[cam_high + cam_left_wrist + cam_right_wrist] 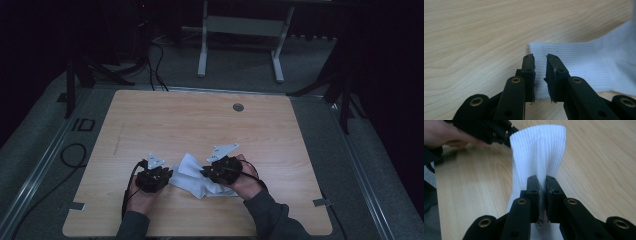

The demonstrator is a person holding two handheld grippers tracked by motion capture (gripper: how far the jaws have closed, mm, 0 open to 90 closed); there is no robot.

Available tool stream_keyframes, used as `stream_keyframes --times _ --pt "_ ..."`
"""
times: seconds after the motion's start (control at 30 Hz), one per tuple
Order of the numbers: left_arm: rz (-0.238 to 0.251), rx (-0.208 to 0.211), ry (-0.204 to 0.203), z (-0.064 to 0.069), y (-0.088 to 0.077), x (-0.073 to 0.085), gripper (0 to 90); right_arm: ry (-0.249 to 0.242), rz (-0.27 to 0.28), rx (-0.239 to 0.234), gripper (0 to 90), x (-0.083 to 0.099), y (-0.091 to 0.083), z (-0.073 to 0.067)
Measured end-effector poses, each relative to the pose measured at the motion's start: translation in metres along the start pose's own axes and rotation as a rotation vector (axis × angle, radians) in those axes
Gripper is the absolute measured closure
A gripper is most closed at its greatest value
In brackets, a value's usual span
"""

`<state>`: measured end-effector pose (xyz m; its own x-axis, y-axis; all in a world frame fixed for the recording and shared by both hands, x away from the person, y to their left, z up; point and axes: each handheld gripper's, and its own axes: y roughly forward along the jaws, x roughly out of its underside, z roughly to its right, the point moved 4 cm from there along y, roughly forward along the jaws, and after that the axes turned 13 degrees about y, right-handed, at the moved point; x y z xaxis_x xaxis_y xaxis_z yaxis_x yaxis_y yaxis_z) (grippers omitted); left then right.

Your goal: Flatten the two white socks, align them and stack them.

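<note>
One white sock (200, 179) lay on the table's (200, 120) near half, between my grippers. Right gripper (542, 192) was clamped on a fold of it, ribbed cuff standing up beyond the pads. Left gripper (540, 75) had a narrow gap, sock edge lying under it, not pinched. I judged the step as folding or flattening. Next move called for the left to close on that edge, then pull taut. Toe end was hidden under my hands in the high view.
</note>
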<state>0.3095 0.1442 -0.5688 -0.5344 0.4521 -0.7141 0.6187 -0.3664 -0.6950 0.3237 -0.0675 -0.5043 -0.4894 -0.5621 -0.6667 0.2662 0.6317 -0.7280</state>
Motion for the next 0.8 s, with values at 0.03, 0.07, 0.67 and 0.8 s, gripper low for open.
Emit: stream_keyframes --times 0.03,0.07,0.67,0.8 --pt "-0.004 -0.008 -0.005 -0.002 -0.001 0.001 76.9 0.003 -0.004 0.002 82.6 0.0 0.003 -0.001" --pt "-0.004 -0.011 -0.006 -0.003 -0.001 0.001 77.0 0.004 -0.017 0.015 82.6 -0.001 0.008 -0.002" --pt "0.005 -0.026 -0.027 -0.011 -0.006 0.003 80.4 0.042 -0.113 0.021 82.2 -0.001 0.057 -0.008" --pt "0.008 -0.026 -0.023 -0.01 -0.006 0.003 80.4 0.038 -0.128 0.021 82.0 0.0 0.062 -0.007"
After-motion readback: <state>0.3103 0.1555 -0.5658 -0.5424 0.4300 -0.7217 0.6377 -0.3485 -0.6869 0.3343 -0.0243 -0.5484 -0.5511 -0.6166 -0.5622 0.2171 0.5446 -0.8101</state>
